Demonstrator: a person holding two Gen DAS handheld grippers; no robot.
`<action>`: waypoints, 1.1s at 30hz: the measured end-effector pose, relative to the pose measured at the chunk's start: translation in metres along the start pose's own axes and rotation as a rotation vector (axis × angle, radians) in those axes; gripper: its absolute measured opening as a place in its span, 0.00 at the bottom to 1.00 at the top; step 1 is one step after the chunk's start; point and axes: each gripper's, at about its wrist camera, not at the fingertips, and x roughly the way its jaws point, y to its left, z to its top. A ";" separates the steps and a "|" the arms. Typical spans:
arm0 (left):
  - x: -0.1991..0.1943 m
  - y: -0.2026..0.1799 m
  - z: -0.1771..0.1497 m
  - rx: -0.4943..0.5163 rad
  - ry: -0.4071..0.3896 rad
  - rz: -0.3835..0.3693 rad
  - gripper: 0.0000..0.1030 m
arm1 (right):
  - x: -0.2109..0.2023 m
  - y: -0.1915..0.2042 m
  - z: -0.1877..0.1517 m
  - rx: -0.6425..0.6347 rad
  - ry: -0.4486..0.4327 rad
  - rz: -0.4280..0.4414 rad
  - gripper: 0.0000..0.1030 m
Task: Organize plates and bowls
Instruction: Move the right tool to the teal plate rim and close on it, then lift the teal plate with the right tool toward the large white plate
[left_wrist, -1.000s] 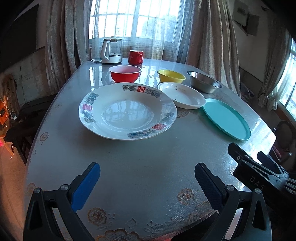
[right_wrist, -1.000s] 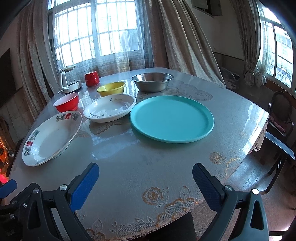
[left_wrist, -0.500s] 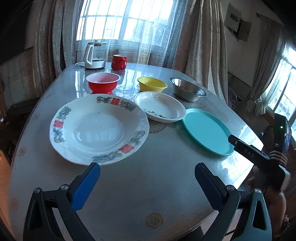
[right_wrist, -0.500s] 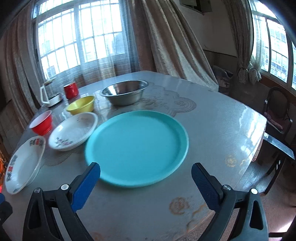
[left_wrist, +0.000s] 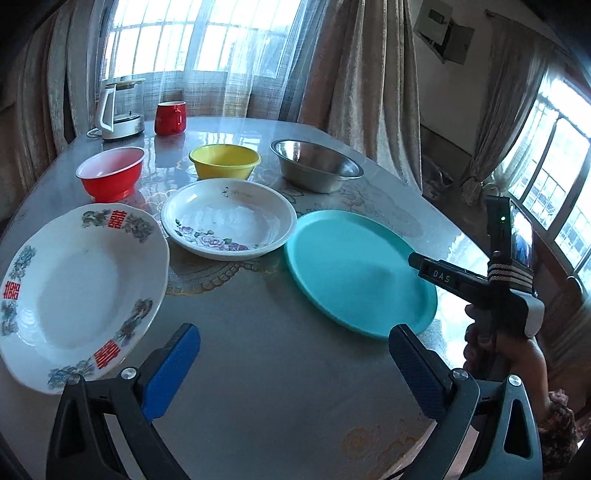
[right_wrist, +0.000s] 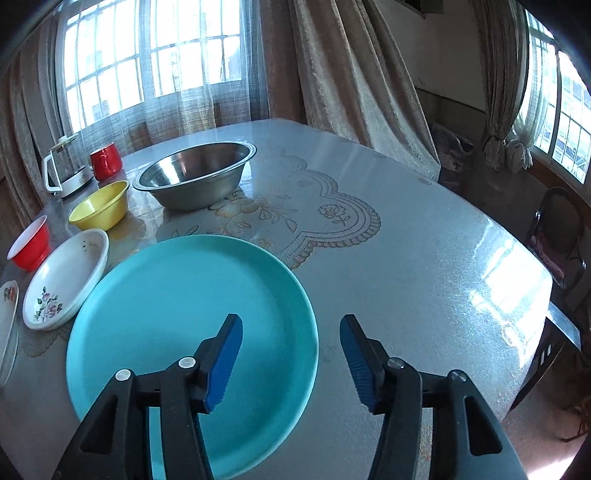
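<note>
A turquoise plate (right_wrist: 192, 325) lies flat on the table. My right gripper (right_wrist: 291, 332) stands over its right rim, one finger above the plate and the other above bare table. Its jaws are closing with the rim between them, and the pads do not press on it. My left gripper (left_wrist: 293, 339) is open over bare tabletop, short of the plates, with nothing between its fingers. A large white plate with red characters (left_wrist: 74, 280) lies at the left, with a white floral plate (left_wrist: 229, 218) beside it. Behind them stand a red bowl (left_wrist: 110, 175), a yellow bowl (left_wrist: 224, 160) and a steel bowl (left_wrist: 314, 168).
A red mug (left_wrist: 169, 117) and a glass kettle (left_wrist: 118, 110) stand at the table's far edge by the curtained window. A person's hand (left_wrist: 517, 350) holds the right gripper past the table's right side. A dark chair (right_wrist: 557, 236) stands beyond the right edge.
Both views have swung right along the table. My right gripper has come in over the turquoise plate's rim and its jaws have narrowed. My left gripper stays open.
</note>
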 end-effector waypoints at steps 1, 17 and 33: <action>0.007 -0.002 0.002 0.003 0.015 0.007 1.00 | 0.004 -0.004 0.002 0.014 0.012 0.015 0.50; 0.062 -0.015 0.007 0.015 0.073 0.004 0.86 | 0.024 -0.009 0.009 0.010 0.048 0.086 0.28; 0.079 -0.033 0.011 0.142 0.089 0.082 0.47 | 0.026 -0.009 0.010 0.006 0.046 0.075 0.27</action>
